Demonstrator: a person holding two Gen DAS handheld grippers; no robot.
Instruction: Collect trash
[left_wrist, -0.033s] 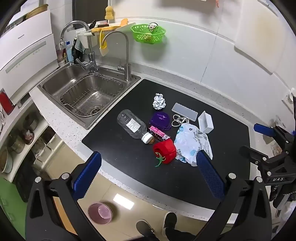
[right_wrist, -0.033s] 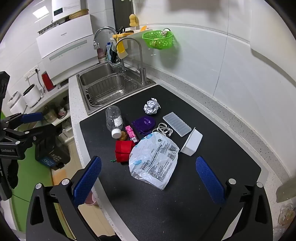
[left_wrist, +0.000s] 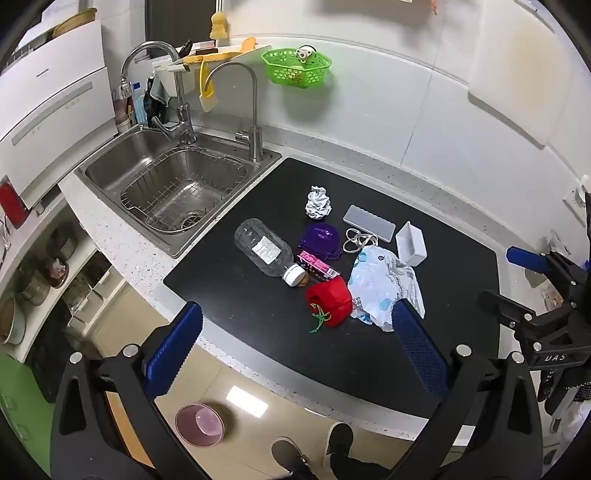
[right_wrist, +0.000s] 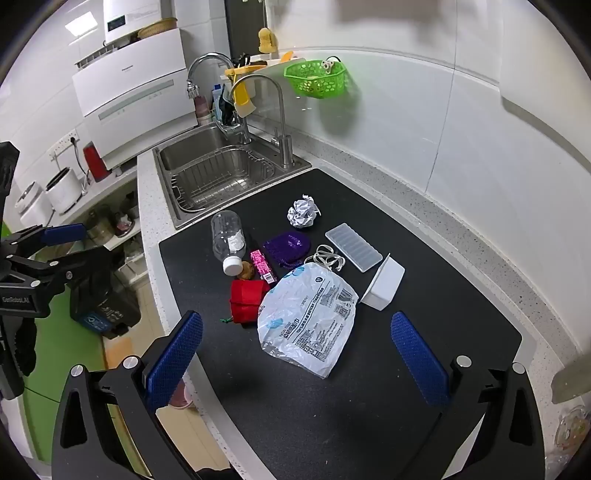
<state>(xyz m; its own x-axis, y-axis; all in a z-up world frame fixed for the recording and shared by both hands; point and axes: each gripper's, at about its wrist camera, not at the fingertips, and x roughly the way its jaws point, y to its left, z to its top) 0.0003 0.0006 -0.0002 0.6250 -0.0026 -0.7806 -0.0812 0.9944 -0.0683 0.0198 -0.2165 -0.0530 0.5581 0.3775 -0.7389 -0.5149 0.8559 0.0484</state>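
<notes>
While you hold both claws wide and empty above the worktop (right_wrist: 461, 258), the trash lies clustered on the black mat (right_wrist: 369, 406): bottle (right_wrist: 227, 236), paper ball (right_wrist: 303, 214), pink wrapper (right_wrist: 262, 266), plastic bag (right_wrist: 310, 321). Your left claw (left_wrist: 295, 347) hangs over the mat's near edge, your right claw (right_wrist: 295, 350) just short of the bag.
</notes>
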